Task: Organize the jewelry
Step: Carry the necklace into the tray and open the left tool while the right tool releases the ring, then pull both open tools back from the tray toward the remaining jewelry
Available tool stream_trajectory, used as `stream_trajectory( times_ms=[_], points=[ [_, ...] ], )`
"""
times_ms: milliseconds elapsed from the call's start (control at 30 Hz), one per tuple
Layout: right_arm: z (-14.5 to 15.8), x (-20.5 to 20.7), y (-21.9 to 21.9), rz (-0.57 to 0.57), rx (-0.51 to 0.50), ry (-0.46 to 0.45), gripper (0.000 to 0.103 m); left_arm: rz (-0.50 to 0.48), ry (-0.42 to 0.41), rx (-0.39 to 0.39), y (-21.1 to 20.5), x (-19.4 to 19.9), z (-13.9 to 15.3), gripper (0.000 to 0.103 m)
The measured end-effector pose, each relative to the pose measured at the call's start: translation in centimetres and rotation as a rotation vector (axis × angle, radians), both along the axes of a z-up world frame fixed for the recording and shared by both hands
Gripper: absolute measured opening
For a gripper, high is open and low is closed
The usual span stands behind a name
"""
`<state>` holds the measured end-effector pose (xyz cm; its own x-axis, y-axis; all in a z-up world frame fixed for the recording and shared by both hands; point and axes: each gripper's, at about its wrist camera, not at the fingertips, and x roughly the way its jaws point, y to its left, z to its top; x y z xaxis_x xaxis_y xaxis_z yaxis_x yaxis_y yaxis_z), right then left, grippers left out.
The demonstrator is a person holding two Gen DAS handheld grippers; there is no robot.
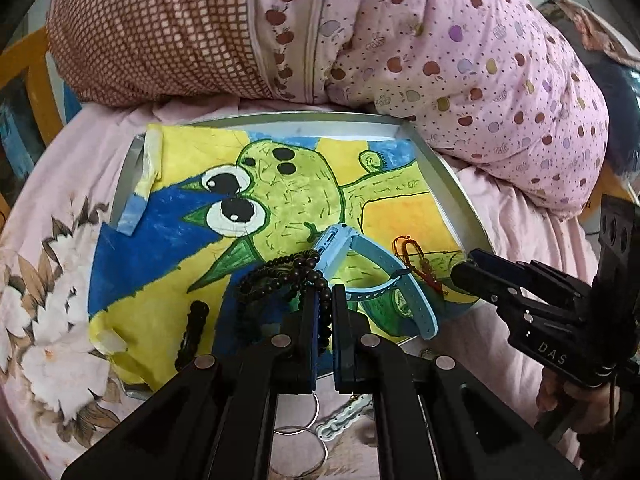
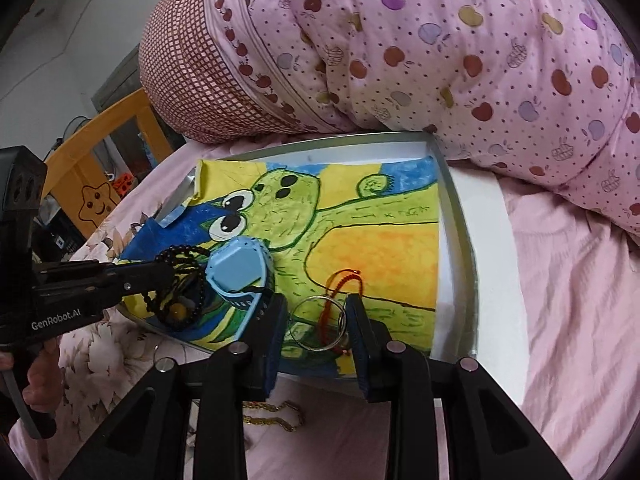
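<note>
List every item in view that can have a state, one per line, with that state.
left gripper: nearly shut on the dark bead strand
dark bead strand: held, looped over the tray
right gripper: open, around the metal rings
metal rings: lying in the tray, not clamped
blue watch: strap unbuckled, lying in the tray
red cord bracelet: lying loose in the tray
tray: lined with a drawing

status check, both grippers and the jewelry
Left gripper shut on black bead necklace. Right gripper open around silver ring. Blue watch between them.
</note>
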<state>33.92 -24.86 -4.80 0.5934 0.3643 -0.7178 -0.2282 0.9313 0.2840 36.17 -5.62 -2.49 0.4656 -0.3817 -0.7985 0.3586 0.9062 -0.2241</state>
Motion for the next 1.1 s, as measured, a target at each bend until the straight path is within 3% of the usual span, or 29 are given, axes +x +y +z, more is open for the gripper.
stream_trajectory(
  times_ms=[133,200,267,333,467,533,800,833,900,1100],
  points=[
    [0.5,-0.2,-0.3,-0.015,-0.005,-0.006,0.057,0.023,0.05,-0.033,0.3,0.5,-0.1,0.011],
    [1.1,-0.4,-0.5,-0.026,-0.009,-0.017,0.063,0.051,0.06,-0.058,0.8,0.5,0.1,0.039],
    [1.6,-0.7,-0.7,-0.038,-0.011,-0.024,0.07,0.085,0.04,-0.085,1.4,0.1,0.7,0.055],
    [2.3,-1.2,-1.1,-0.059,-0.014,-0.039,0.08,0.109,0.028,-0.119,2.0,-0.2,1.3,0.059],
    [3.3,-2.1,-1.7,-0.086,-0.009,-0.052,0.087,0.135,0.036,-0.14,2.6,-0.6,2.1,0.06],
    [3.8,-2.8,-2.0,-0.105,-0.011,-0.066,0.1,0.152,0.028,-0.142,2.9,-1.2,2.6,0.065],
    [6.2,-5.8,-2.1,-0.116,-0.01,-0.126,0.103,0.184,-0.022,-0.113,3.4,-4.7,4.4,0.07],
    [6.6,-6.5,-2.1,-0.113,-0.007,-0.137,0.103,0.186,-0.029,-0.111,3.4,-5.2,4.5,0.072],
    [7.0,-7.8,-1.9,-0.098,-0.007,-0.155,0.103,0.186,-0.039,-0.109,3.6,-6.5,4.7,0.096],
    [7.3,-11.5,-1.3,-0.065,-0.021,-0.166,0.103,0.196,-0.059,-0.101,4.5,-10.3,4.5,0.099]
  ],
)
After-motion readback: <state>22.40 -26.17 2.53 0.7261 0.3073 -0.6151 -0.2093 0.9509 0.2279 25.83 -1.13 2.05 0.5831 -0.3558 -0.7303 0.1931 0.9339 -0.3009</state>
